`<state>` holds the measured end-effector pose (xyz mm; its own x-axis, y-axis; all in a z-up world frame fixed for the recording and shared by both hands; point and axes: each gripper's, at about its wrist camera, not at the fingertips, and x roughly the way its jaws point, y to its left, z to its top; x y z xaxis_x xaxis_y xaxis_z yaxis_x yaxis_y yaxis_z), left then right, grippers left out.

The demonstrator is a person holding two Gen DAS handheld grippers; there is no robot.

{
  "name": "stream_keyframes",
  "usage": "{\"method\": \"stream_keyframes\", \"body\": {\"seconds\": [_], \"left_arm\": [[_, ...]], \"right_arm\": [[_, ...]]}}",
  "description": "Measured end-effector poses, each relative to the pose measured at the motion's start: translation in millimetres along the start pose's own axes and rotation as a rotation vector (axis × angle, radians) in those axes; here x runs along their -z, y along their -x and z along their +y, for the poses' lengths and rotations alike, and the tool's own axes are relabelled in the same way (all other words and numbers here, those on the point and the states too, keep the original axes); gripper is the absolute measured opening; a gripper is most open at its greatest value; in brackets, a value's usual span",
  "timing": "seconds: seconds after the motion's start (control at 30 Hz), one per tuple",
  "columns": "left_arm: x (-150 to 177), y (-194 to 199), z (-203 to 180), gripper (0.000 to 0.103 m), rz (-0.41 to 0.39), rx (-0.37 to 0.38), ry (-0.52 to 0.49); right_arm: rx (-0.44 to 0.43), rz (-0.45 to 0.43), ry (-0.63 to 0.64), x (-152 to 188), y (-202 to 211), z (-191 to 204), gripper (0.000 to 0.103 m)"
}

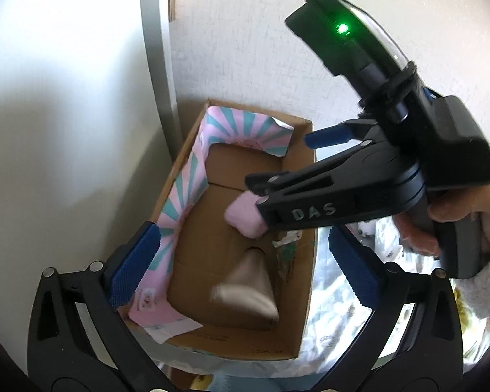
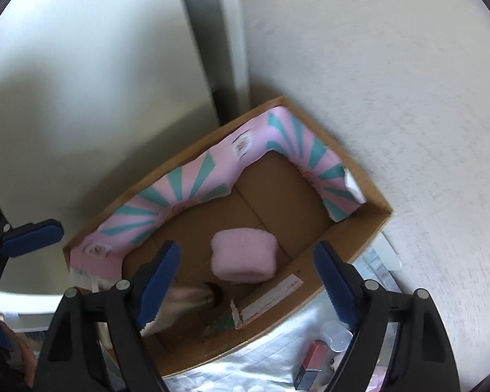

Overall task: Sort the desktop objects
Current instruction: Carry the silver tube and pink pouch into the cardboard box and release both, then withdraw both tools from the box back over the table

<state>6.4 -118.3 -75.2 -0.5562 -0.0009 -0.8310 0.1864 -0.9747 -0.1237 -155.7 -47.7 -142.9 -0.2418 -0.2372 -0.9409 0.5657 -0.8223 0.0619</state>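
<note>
**Hovering Over the Box, Both Claws Wide**

Hanging above the cardboard box [image 1: 302, 215], the left gripper [image 1: 243, 266] has its blue pads spread wide with nothing pressed between them. Below and between its fingers, on the box floor, lies a blurred beige object [image 1: 248, 289]. Ahead of it, the right gripper [image 2: 246, 289] reaches into the box from the right, held by a hand [image 1: 467, 209]. Its jaws also stand apart, gripping nothing. A pink fluffy pad [image 2: 243, 258] rests on the box floor between and just ahead of the right gripper's fingers, free of both pads. A pink-and-teal striped liner [image 2: 179, 189] runs along the box walls beyond both claws.
</note>
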Motion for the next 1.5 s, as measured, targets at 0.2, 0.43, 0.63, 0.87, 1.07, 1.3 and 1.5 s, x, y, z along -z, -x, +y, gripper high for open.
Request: {"method": "stream_keyframes", "body": {"seconds": [0.2, 0.43, 0.63, 0.87, 1.07, 1.3, 1.5], "left_arm": [[-3, -4, 9, 0.103, -0.004, 0.012, 0.003], [-2, 19, 1, 0.103, -0.023, 0.022, 0.002], [-6, 38, -7, 0.103, -0.046, 0.048, -0.004], [-14, 50, -29, 0.103, -0.068, 0.056, -0.071], [-19, 57, -54, 0.103, -0.076, 0.079, -0.130], [-22, 57, -84, 0.103, -0.076, 0.097, -0.194], [-22, 50, -104, 0.103, -0.068, 0.124, -0.221]], "right_arm": [[0.092, -0.029, -0.162, 1, 17, -2, 0.081], [0.131, -0.057, -0.173, 11, 43, -1, 0.081], [0.160, -0.078, -0.247, 27, 68, -6, 0.081], [0.179, -0.111, -0.367, 59, 103, -15, 0.081], [0.212, -0.124, -0.445, 92, 123, -27, 0.081], [0.260, -0.138, -0.554, 134, 145, -45, 0.081], [0.318, -0.149, -0.610, 168, 167, -55, 0.081]]}}
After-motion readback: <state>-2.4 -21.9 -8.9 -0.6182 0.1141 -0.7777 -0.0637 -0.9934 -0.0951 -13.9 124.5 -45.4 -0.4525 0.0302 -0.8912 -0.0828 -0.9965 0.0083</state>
